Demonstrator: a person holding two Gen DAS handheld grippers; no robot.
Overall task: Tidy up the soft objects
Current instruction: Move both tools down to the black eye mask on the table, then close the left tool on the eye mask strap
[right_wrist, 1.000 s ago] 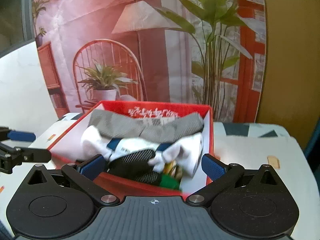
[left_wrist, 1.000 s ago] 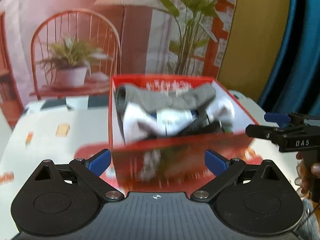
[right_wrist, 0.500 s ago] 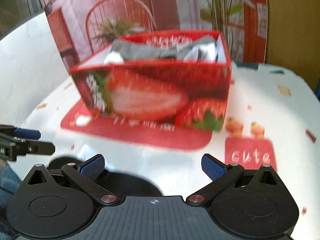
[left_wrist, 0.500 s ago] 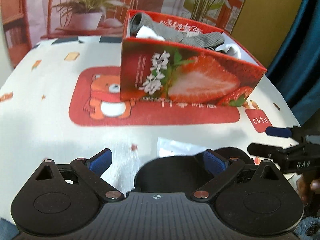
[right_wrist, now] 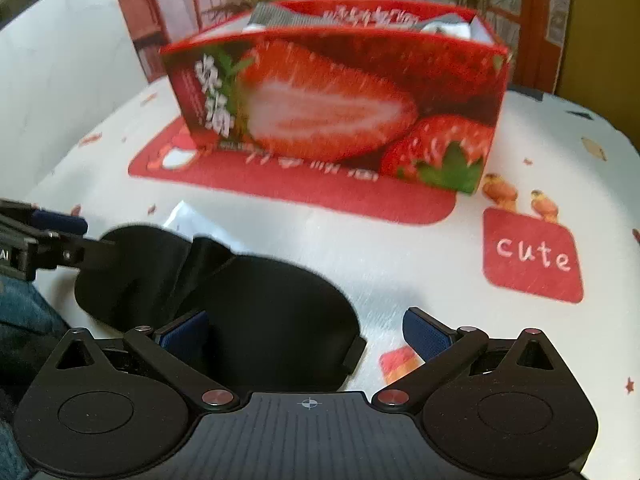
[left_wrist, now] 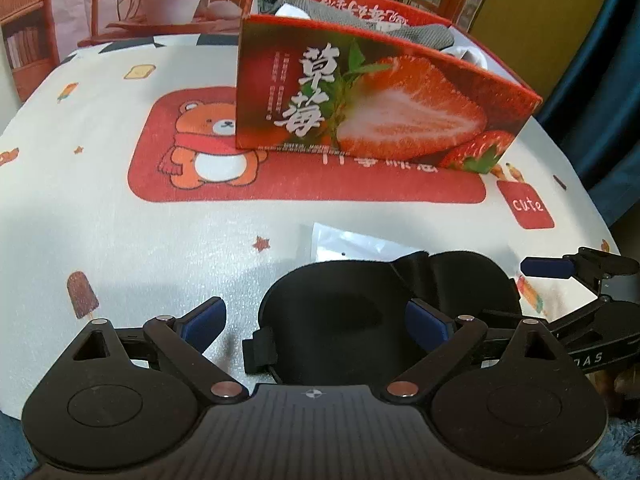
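A black padded eye mask [left_wrist: 360, 304] lies on the white printed tablecloth near the front edge, on a clear plastic sleeve [left_wrist: 348, 242]. My left gripper [left_wrist: 316, 326] is open and low over the mask's left half. My right gripper [right_wrist: 306, 330] is open too, with the mask's [right_wrist: 256, 300] right end between its fingers. Behind stands the red strawberry box [left_wrist: 380, 96], holding grey and white socks [left_wrist: 360, 20]. In the left wrist view the right gripper [left_wrist: 568, 276] shows from the side. The left gripper [right_wrist: 52, 232] shows at the left edge of the right wrist view.
A red bear placemat [left_wrist: 208, 152] lies under the box [right_wrist: 340, 92]. A "cute" patch [right_wrist: 532, 256] is printed on the cloth to the right. A printed backdrop with chair and plants stands behind the table. Blue denim fabric [right_wrist: 20, 320] is at the lower left.
Both grippers pulled back from over the box and came down toward the front of the table. The black eye mask now lies between their open fingers.
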